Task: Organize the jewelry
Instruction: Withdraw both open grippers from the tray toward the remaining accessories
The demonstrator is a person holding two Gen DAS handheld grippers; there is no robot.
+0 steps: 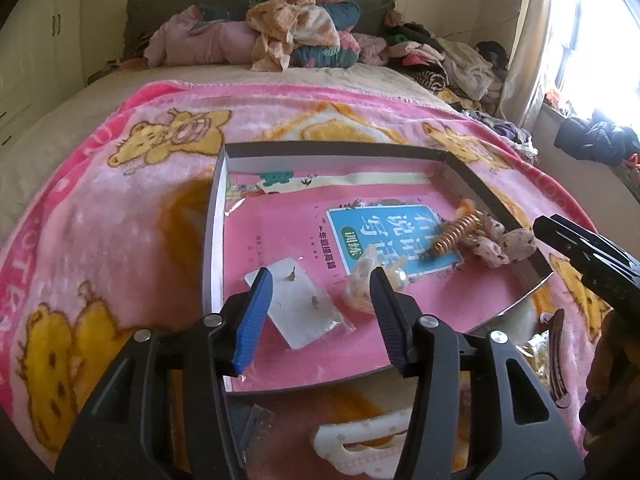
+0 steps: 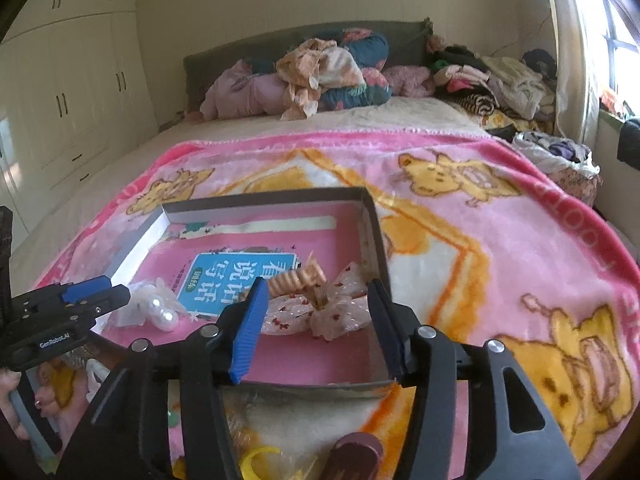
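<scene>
A shallow grey box lies on the pink blanket with a pink book as its floor. In the left wrist view my left gripper stands open over an earring card in a clear sleeve, pads not pressing it; a pearl hair piece lies by its right finger. An orange spiral hair tie and a floral bow sit at the box's right wall. In the right wrist view my right gripper is open, with the bow lying loose between its fingers, beside the spiral tie.
A white hair clip and a brown claw clip lie on the pink blanket in front of the box. A yellow band and a brown object lie near the right gripper. Clothes are piled at the bed's head.
</scene>
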